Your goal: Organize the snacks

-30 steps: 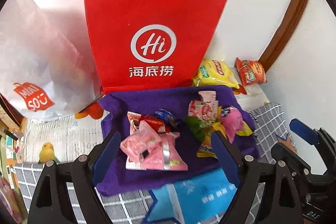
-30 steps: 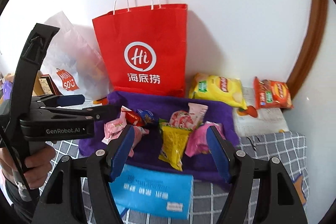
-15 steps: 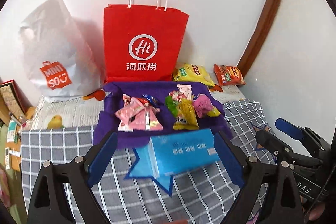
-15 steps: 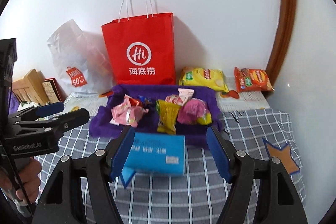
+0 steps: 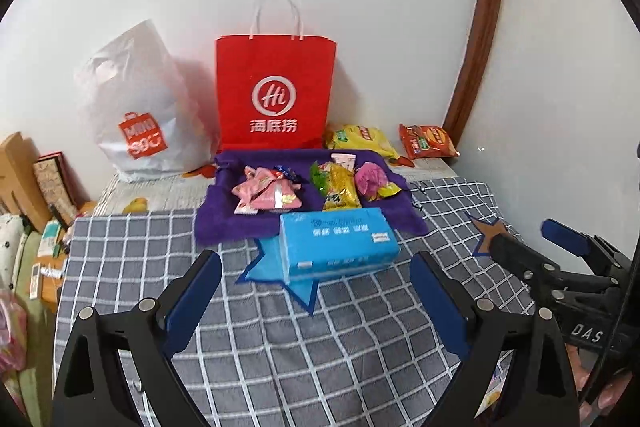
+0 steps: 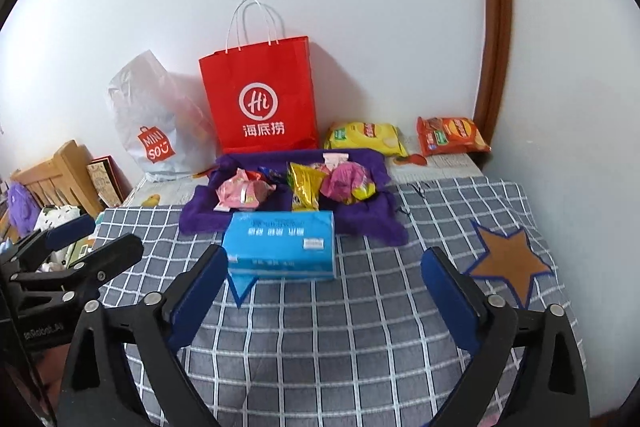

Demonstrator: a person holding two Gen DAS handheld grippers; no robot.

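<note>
Both hand-held grippers — left (image 5: 316, 301), right (image 6: 324, 299) — have drawn back from the snacks (image 5: 338, 185), right jaws just opening, both pairs apart and empty; snacks lie well ahead on the purple cloth (image 5: 216, 223), in two piles — apparently sorted — beyond the blue tissue pack (image 5: 338, 241).
</note>
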